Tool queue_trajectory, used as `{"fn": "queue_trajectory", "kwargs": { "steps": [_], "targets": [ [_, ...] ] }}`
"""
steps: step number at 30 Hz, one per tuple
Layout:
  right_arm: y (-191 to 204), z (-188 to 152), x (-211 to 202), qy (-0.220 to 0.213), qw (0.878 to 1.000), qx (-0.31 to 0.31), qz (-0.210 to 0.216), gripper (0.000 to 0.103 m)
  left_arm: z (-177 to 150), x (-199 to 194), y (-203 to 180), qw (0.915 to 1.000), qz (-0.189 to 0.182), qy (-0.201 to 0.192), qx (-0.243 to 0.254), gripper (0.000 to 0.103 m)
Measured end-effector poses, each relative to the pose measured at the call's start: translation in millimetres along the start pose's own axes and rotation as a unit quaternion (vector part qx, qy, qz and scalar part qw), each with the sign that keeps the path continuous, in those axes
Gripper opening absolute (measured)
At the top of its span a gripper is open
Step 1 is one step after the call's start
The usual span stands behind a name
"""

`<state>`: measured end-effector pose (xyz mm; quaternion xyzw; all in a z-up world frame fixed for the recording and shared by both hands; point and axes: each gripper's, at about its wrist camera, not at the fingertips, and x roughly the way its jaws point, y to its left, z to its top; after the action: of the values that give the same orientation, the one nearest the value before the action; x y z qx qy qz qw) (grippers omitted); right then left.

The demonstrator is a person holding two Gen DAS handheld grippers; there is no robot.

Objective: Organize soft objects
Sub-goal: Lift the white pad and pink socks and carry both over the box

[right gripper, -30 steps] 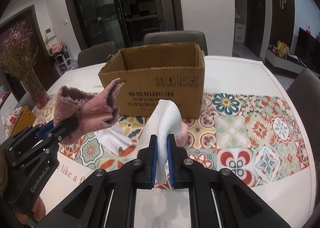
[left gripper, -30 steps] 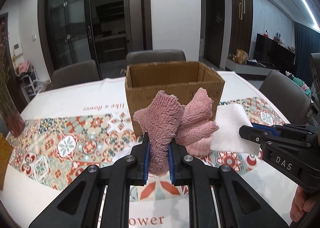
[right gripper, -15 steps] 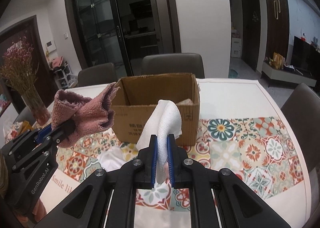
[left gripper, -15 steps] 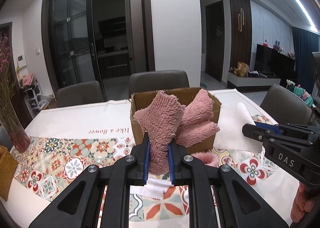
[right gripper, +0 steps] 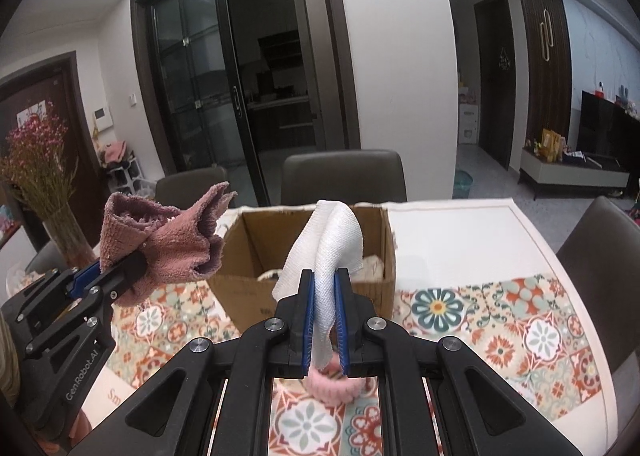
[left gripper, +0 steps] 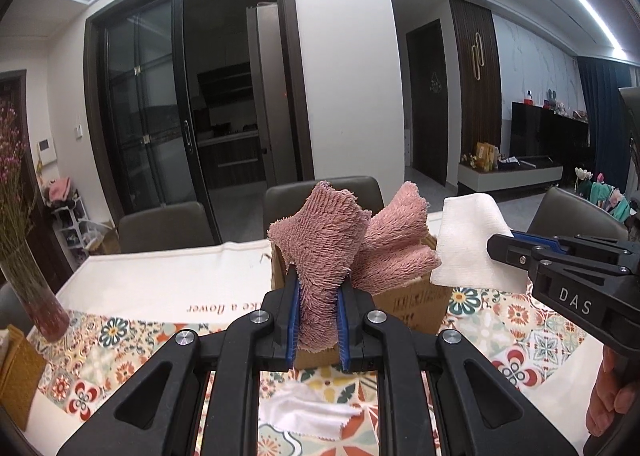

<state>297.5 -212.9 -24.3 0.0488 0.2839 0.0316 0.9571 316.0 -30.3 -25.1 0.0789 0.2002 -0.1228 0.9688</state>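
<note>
Two grippers are up over the table, each pinching one cloth: the left gripper [left gripper: 318,310] clamps a shaggy pink cloth [left gripper: 320,248], and the right gripper [right gripper: 325,308] clamps a white cloth [right gripper: 332,244]. One open cardboard box [right gripper: 248,292] stands just beyond them on the patterned tablecloth [right gripper: 500,320]. Two more soft pieces lie on the table before the box: a white rag [left gripper: 308,412] and a pink item [right gripper: 332,386].

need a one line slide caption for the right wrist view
Right gripper clamps a white cloth before the open cardboard box; left gripper holds a pink towel beside it.
</note>
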Motion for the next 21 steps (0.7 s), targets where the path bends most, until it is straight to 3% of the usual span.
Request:
{"fn": "queue_trajectory", "kwargs": {
  "steps": [21],
  "targets": [
    [-5,47,36,-0.035,0.999,-0.011,-0.005,0.011,29,55,7,0.9997,0.011,-0.012,0.019,0.017]
  ]
}}
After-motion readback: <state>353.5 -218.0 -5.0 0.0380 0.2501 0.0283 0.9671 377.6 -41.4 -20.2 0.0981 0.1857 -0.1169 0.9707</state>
